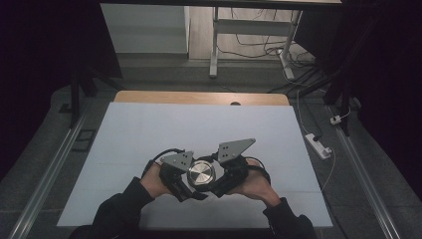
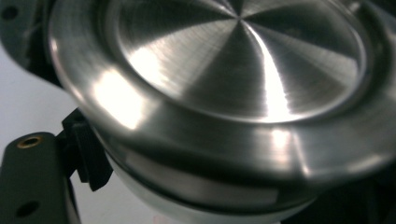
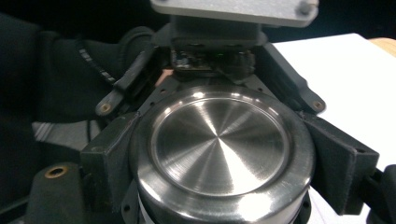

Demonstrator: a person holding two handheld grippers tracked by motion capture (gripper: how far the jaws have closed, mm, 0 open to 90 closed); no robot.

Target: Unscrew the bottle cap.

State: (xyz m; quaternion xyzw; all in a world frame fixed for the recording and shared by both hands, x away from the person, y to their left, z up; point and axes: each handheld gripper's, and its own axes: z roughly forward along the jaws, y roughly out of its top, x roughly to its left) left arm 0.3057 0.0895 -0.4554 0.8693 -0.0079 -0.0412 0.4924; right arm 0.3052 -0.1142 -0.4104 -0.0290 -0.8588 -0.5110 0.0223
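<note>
A round jar with a brushed-metal lid (image 1: 201, 174) is held above the near middle of the white table cover (image 1: 199, 124), between both grippers. My left gripper (image 1: 194, 185) comes at it from the left; in the left gripper view its pad (image 2: 88, 158) presses the side just under the lid (image 2: 233, 60) rim. My right gripper (image 1: 213, 183) comes from the right; in the right gripper view its black pads (image 3: 108, 161) clamp the lid (image 3: 219, 140) on both sides. A white body (image 3: 142, 212) shows beneath the lid. The left gripper (image 3: 210, 51) faces the camera behind the jar.
The table's wooden far edge (image 1: 199, 97) shows beyond the white cover. A white power strip (image 1: 318, 145) and cables lie on the floor to the right. Metal rails (image 1: 50, 174) run along both sides, and a desk frame (image 1: 214, 45) stands farther back.
</note>
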